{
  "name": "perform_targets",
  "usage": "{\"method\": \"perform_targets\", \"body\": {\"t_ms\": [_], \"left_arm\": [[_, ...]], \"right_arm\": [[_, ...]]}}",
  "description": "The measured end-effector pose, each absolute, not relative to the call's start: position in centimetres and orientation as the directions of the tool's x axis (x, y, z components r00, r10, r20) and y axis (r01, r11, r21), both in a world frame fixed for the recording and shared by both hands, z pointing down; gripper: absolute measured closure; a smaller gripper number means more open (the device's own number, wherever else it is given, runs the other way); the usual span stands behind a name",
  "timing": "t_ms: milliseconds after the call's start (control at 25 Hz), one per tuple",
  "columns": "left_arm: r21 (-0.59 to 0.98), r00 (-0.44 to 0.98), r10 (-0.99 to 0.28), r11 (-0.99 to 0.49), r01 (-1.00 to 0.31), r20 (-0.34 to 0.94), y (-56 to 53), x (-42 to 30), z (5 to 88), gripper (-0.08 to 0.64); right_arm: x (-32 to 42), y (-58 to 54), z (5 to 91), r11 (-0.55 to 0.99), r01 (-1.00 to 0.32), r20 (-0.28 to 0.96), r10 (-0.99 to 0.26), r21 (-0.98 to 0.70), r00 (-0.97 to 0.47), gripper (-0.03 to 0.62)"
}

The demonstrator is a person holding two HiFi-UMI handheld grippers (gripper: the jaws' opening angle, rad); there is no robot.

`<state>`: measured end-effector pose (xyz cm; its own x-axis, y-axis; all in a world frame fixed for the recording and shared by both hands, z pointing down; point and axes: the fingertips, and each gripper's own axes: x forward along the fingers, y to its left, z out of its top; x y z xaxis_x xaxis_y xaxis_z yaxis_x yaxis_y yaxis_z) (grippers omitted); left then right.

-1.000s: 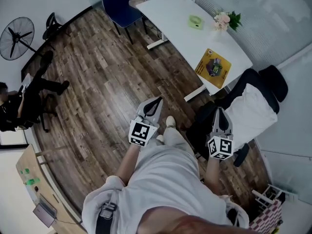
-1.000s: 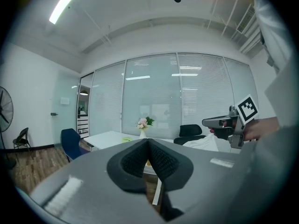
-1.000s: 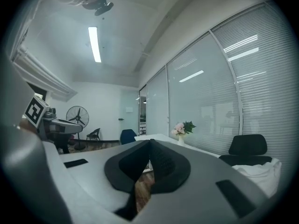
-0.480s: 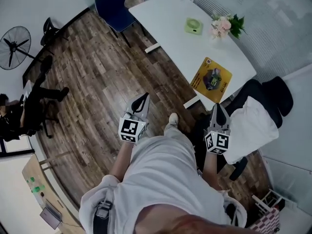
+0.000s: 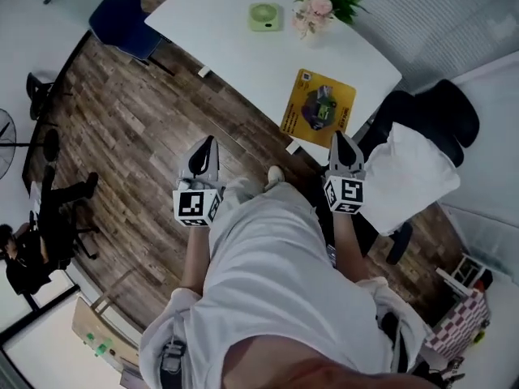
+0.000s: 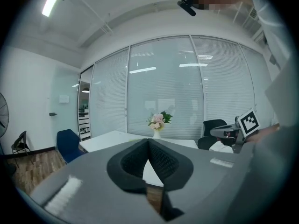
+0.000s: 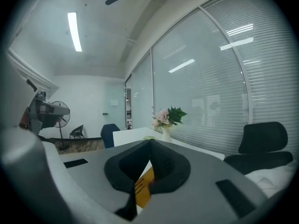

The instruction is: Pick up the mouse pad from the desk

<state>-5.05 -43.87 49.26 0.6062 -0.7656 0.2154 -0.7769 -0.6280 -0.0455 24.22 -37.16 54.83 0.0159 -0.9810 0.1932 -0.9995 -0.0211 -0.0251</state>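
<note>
Right hand-held gripper (image 5: 340, 138) and left hand-held gripper (image 5: 203, 143) both clenched on nothing; mouse pad (image 5: 318, 108) just ahead of the right one.

The right hand-held gripper's jaws are pressed together at the tips. It points at the near edge of the white surface (image 5: 235, 43). The yellow mouse pad lies flat at that edge, close to the surface's right-hand corner, directly in front of those tips and below them, untouched. The left hand-held gripper, jaws likewise together, is held over the wooden floor (image 5: 138, 128), well apart from the pad. Toward the surface's far edge stand a vase of flowers (image 5: 318, 5) and a small green object (image 5: 265, 16). A black chair (image 5: 438, 116) draped in white cloth stands beside the right-hand corner.
</note>
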Motion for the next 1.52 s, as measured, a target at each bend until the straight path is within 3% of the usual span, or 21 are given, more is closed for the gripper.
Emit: {"method": "perform_targets", "body": {"t_ms": [280,440,680,840,1080,1200,1440,1520], "left_arm": [[-0.046,0.657,-0.719,-0.682,-0.73,0.229,-47.2,-2.4,50.4,0.573],[-0.025,0.697,-0.679,-0.72,-0.693,0.233,-48.3,-1.0,50.8,0.573],[-0.017,0.732,-0.643,-0.754,-0.657,0.226,-49.7,-0.2,50.5,0.572],[-0.011,0.73,-0.638,-0.755,-0.656,0.245,-50.0,-0.8,51.3,0.574],[0.002,0.704,-0.657,-0.731,-0.683,0.271,-50.9,-2.5,52.4,0.574],[0.015,0.698,-0.661,-0.723,-0.691,0.275,-51.3,-2.8,52.8,0.573],[0.031,0.71,-0.649,-0.731,-0.681,0.273,-50.8,-2.3,53.1,0.573],[0.036,0.715,-0.644,-0.735,-0.677,0.273,-50.5,-1.9,53.4,0.573]], "right_arm": [[27.8,-38.0,62.2,-0.168,-0.986,0.312,-0.936,0.008,0.163,0.591],[29.4,-37.4,70.0,-0.231,-0.972,0.471,-0.854,0.038,0.221,0.495],[32.0,-35.4,79.8,-0.343,-0.939,0.694,-0.669,0.029,0.266,0.425],[33.1,-34.3,83.7,-0.414,-0.91,0.763,-0.597,-0.03,0.246,0.39],[33.1,-34.6,84.7,-0.37,-0.928,0.761,-0.614,-0.044,0.209,0.395],[32.6,-35.0,84.8,-0.35,-0.935,0.76,-0.621,-0.048,0.193,0.45],[32.6,-34.9,84.7,-0.335,-0.94,0.776,-0.61,-0.069,0.161,0.462],[32.0,-35.1,84.8,-0.314,-0.947,0.782,-0.605,-0.063,0.149,0.51]]}}
